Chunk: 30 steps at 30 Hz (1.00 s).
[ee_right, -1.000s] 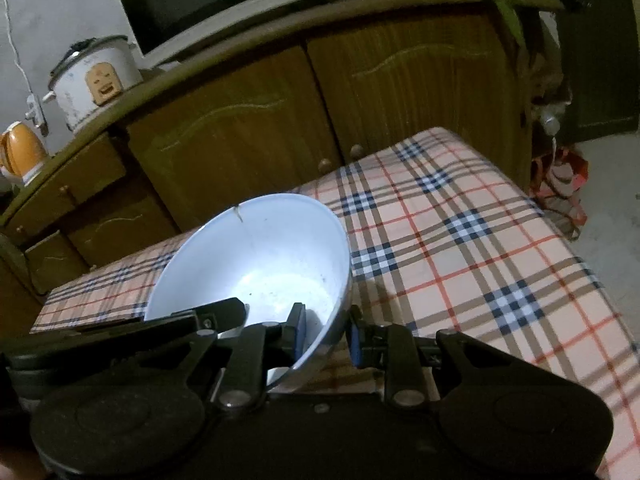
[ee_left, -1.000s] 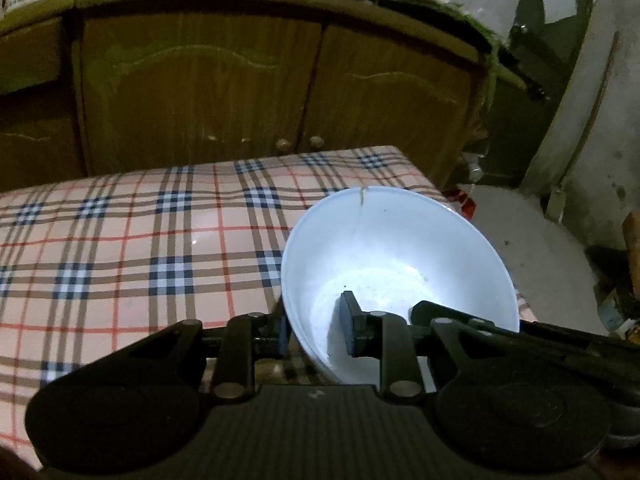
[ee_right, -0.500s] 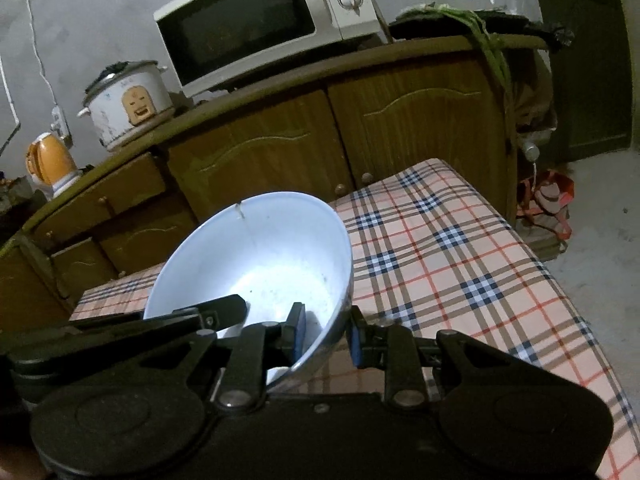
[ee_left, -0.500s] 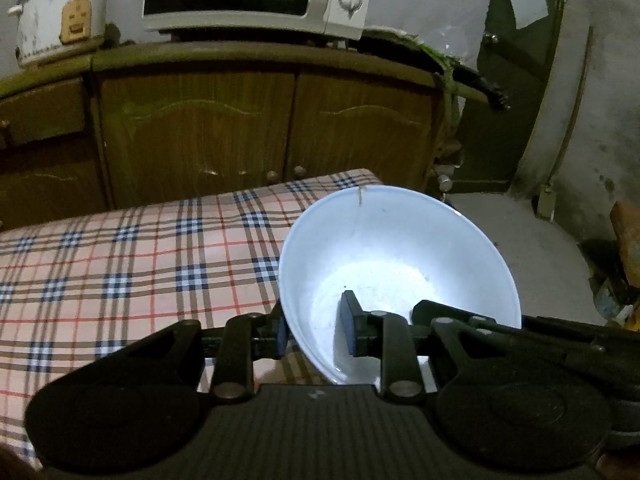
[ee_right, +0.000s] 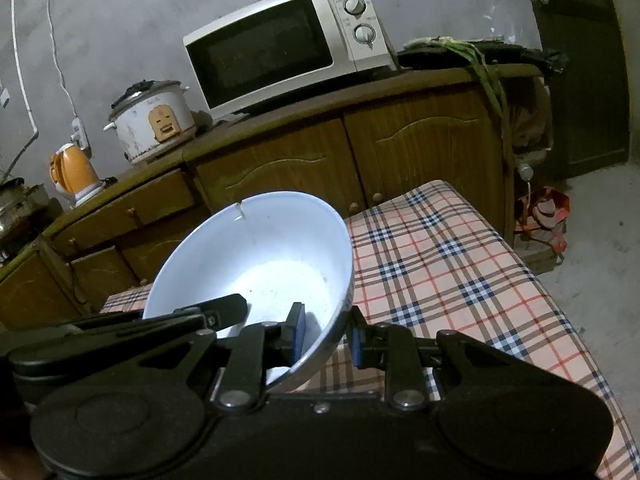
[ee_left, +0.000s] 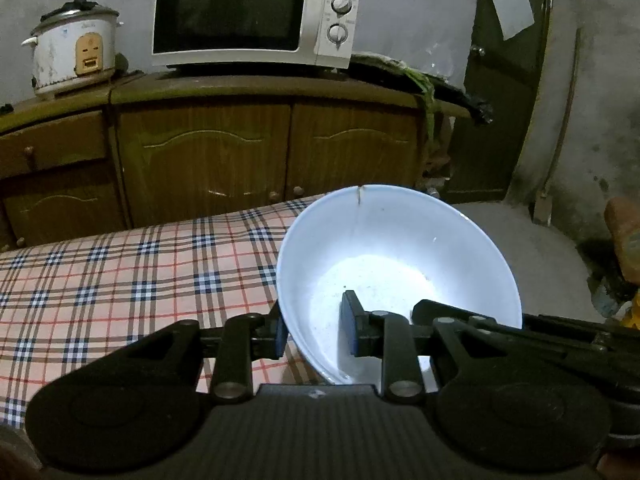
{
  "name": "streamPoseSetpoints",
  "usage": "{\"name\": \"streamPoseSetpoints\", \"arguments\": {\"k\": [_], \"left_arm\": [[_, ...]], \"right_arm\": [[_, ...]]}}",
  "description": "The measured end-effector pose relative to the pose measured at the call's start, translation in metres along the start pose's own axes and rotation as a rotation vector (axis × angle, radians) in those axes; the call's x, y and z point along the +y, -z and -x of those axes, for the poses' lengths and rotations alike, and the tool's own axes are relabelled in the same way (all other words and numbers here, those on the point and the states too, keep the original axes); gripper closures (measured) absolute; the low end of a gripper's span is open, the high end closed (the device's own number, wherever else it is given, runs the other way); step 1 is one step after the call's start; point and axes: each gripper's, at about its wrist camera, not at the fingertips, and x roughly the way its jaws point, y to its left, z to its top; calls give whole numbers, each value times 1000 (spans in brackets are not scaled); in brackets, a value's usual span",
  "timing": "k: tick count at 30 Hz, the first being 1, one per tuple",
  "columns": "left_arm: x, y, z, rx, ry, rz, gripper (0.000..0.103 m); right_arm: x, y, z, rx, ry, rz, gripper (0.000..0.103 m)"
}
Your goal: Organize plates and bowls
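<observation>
Presently held: 1 white bowl (ee_left: 396,256), tilted, clear of the checked tablecloth (ee_left: 120,280). 2 grippers clamp its wall: left gripper (ee_left: 312,332) on the bowl's left side, right gripper (ee_right: 326,336) on its right side, 1 pad inside and 1 outside each. Beyond the fingers: 1 wooden cabinet (ee_left: 248,160) bearing 1 microwave (ee_left: 256,16), 1 rice cooker (ee_left: 76,52), 1 orange kettle (ee_right: 74,172).

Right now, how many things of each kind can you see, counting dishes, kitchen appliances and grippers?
Dishes: 1, the white bowl, pinched at its rim by both grippers.
Kitchen appliances: 3, the microwave, the rice cooker and the orange kettle.
Grippers: 2, the left gripper and the right gripper.
Total: 6.
</observation>
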Motion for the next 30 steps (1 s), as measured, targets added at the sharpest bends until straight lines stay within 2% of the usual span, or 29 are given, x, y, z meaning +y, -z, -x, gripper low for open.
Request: {"name": "streamPoseSetpoints", "arguments": {"k": [15,30], "left_arm": [[-3,10,28,-18,-4,-12,75],[-3,19,43,-29,-1,-10,75]], "right_arm": [[14,12,36,-18,-5,8,74],[24,20,54,-22,-9,20,74]]}}
